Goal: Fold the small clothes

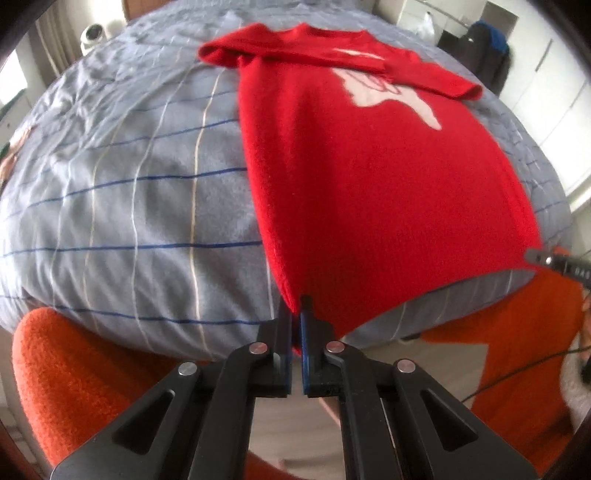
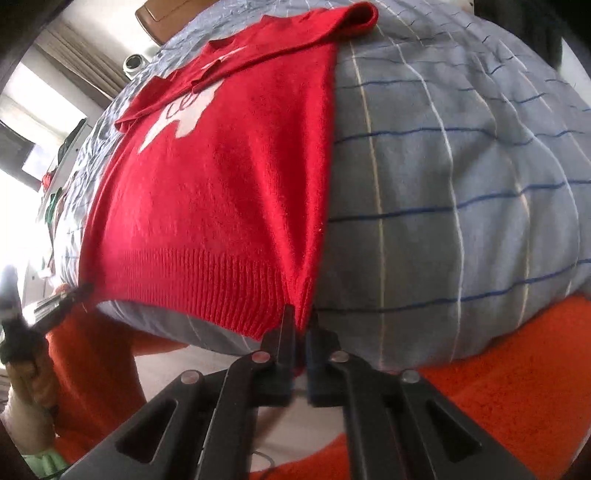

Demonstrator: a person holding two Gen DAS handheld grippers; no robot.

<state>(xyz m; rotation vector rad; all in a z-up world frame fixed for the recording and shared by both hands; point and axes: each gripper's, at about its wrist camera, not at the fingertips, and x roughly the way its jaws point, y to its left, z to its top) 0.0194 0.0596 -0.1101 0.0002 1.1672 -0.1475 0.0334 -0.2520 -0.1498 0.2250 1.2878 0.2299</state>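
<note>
Sweater (image 1: 369, 177) lies spread on the striped bedcover (image 1: 129, 192), sleeves folded across its chest. I have my left gripper (image 1: 298, 306) clamped on one hem corner and my right gripper (image 2: 301, 314) pinching the other.

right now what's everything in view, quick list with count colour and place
sweater: one, red with a white motif on the chest, spread on the bed, both sleeves folded across the chest, hem at the near edge
bed cover: one, grey-blue with dark blue and white lines, under the sweater
round device: one, white, beyond the bed's far left side
dark garment: one, black and blue, hanging at the far right
trousers: orange, the person's legs below the bed edge
left gripper: black, shut on the sweater's left hem corner
right gripper: black, shut on the sweater's right hem corner
</note>
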